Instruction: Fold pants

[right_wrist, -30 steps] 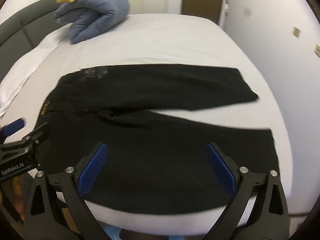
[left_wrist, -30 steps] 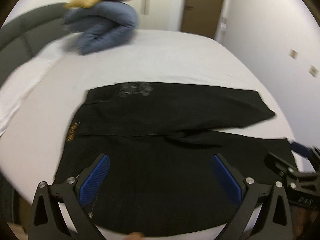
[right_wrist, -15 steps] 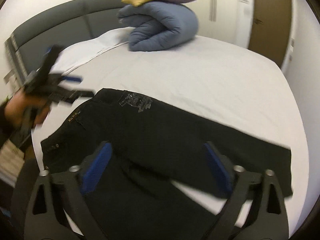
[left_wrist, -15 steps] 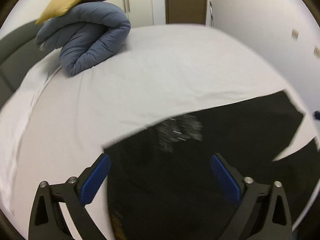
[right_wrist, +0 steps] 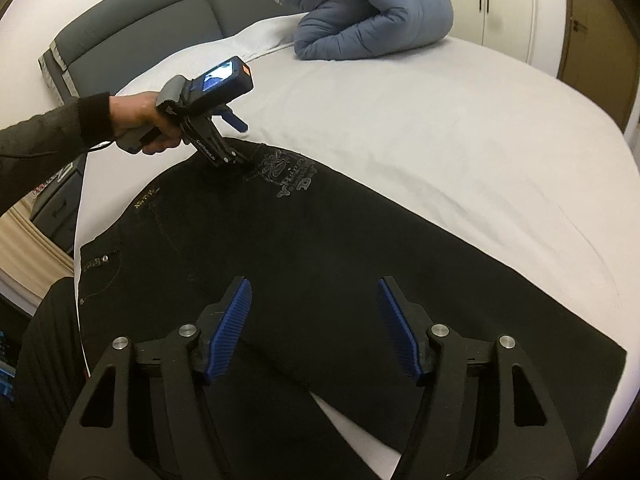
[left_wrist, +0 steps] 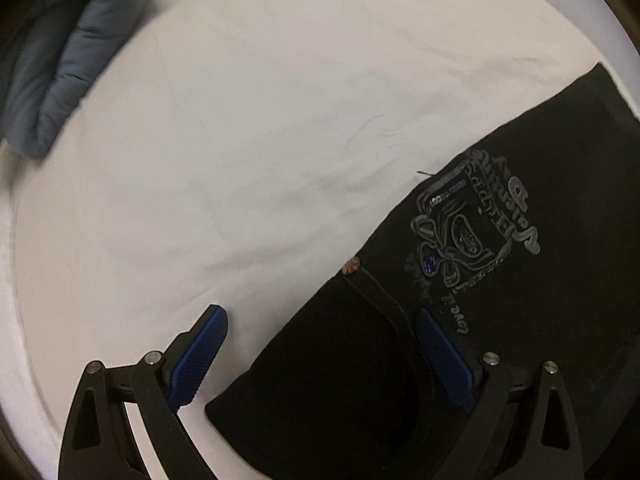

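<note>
Black pants (right_wrist: pixel 320 248) lie flat on the white bed, legs spread apart toward the right, a grey printed emblem (left_wrist: pixel 472 228) near the waist. My left gripper (left_wrist: pixel 320 344) is open, low over the far waistband corner, its jaws straddling the pants' edge (left_wrist: pixel 340 360). In the right wrist view the left gripper (right_wrist: pixel 242 146) shows at that far corner, held by a hand. My right gripper (right_wrist: pixel 316 320) is open and empty, hovering above the upper leg of the pants.
A rolled blue duvet (right_wrist: pixel 372 12) lies at the head of the bed (right_wrist: pixel 460 128) near the grey headboard (right_wrist: pixel 132 36). A nightstand (right_wrist: pixel 56 208) stands left of the bed. Wardrobe doors (right_wrist: pixel 508 4) and a brown door are behind.
My left gripper moved forward and down to the far waistband corner. My right gripper swung left and closer over the pants. Both stayed open.
</note>
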Motion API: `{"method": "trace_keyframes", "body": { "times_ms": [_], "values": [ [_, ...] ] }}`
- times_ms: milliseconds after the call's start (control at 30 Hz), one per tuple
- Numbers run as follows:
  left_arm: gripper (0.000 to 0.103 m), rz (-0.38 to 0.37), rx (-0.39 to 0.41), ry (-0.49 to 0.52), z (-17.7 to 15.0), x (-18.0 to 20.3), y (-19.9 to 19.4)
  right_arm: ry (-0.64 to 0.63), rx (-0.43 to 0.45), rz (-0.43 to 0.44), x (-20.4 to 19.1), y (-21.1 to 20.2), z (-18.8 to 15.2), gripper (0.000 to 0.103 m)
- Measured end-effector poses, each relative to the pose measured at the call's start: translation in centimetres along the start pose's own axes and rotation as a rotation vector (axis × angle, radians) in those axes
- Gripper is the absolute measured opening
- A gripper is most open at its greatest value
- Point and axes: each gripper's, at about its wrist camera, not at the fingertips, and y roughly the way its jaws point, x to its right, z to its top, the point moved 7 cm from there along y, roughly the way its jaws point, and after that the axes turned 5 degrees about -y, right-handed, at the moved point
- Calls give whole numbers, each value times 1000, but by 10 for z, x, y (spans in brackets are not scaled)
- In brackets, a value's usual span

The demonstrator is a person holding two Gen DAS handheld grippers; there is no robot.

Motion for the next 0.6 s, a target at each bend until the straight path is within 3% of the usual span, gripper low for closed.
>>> {"method": "trace_keyframes", "body": {
  "times_ms": [100,167,233,333,433,600],
  "values": [
    [73,-107,-28,-61,-3,-7,2,-4,-10,25,4,15,6,56],
    [37,-147,-32,-93,-6,-8,-4,-6,-24,16,0,24,14,54],
    [7,-116,-19,-78,-11,-4,-10,-14,-23,13,1,31,26,51],
    [5,-47,50,-52,-22,2,-31,-33,-21,11,2,47,46,50],
    [5,-19,171,-52,-42,12,-67,-59,-27,8,2,63,69,50],
    [5,16,307,-13,-65,34,-118,-101,-46,-4,-2,85,99,50]
  ]
}}
